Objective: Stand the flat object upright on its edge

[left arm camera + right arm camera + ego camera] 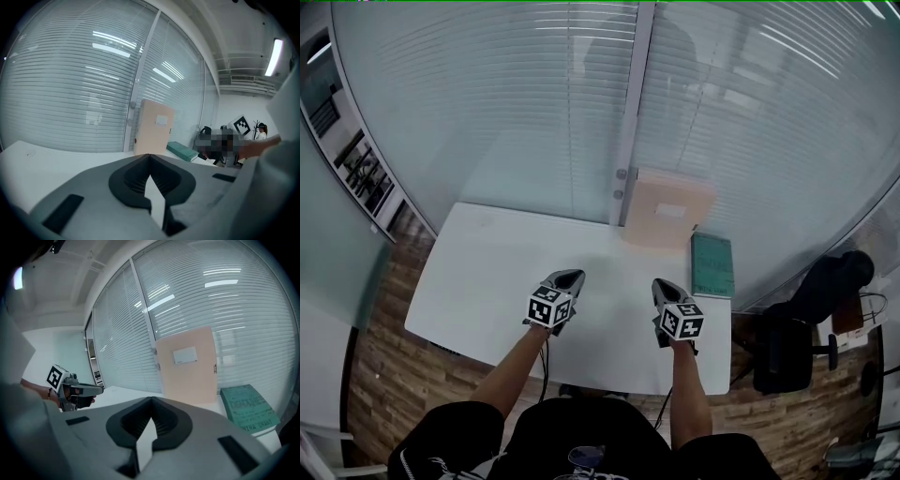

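Note:
A beige flat folder (pixel 667 208) with a white label stands upright on its edge at the back of the white table (pixel 487 281), leaning against the glass wall; it also shows as the beige folder (pixel 152 127) in the left gripper view and the beige folder (pixel 187 365) in the right gripper view. A green book (pixel 712 265) lies flat to its right, seen too as the green book (pixel 248 408). My left gripper (pixel 572 277) and right gripper (pixel 660 286) hover over the table's front half, both shut and empty, well short of the folder.
Frosted glass with blinds and a metal door frame (pixel 630 141) back the table. A black office chair (pixel 806 319) with a bag stands at the table's right end. Wood floor (pixel 384 366) lies to the left and front.

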